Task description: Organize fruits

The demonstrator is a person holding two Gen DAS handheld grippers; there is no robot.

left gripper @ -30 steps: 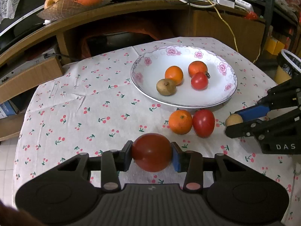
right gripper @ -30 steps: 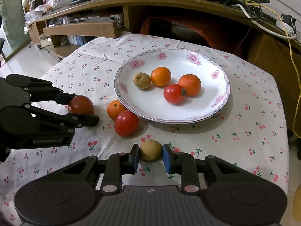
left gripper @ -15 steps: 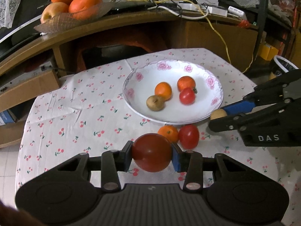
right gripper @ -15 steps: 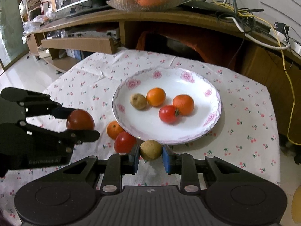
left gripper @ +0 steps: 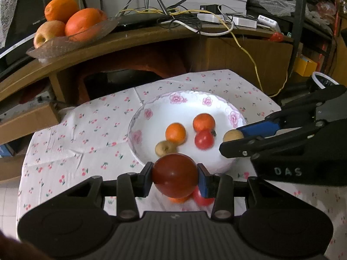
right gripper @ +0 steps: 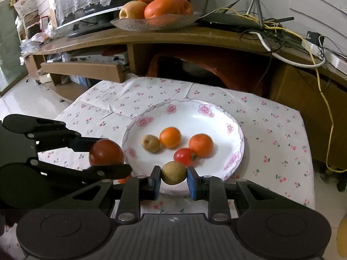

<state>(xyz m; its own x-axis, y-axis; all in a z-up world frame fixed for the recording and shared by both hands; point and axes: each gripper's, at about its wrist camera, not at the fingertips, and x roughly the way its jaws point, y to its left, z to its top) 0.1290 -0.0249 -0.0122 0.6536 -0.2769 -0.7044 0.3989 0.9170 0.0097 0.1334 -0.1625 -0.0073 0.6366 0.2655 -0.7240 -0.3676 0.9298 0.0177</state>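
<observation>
My left gripper (left gripper: 174,177) is shut on a dark red tomato (left gripper: 173,173), held in the air over the near rim of the flowered white plate (left gripper: 175,98). To its right, my right gripper (left gripper: 232,140) is shut on a small brown fruit (left gripper: 231,134); the right wrist view shows that brown fruit (right gripper: 174,172) between the blue pads (right gripper: 192,182). The plate (right gripper: 171,109) holds two oranges (right gripper: 170,137), a red tomato (right gripper: 184,156) and another brown fruit (right gripper: 150,143). A loose orange (left gripper: 177,199) and a red tomato (left gripper: 200,197) lie on the cloth, mostly hidden under the held tomato.
The round table has a cherry-print cloth (left gripper: 86,134). Behind it runs a curved wooden shelf (left gripper: 134,41) bearing a glass dish of large oranges and an apple (left gripper: 71,36) and tangled cables (left gripper: 195,19). A yellow cable (right gripper: 327,108) hangs at the right.
Both grippers have risen with their fruit and moved toward the plate. The loose orange and tomato on the cloth have slid under the held tomato in the left wrist view.
</observation>
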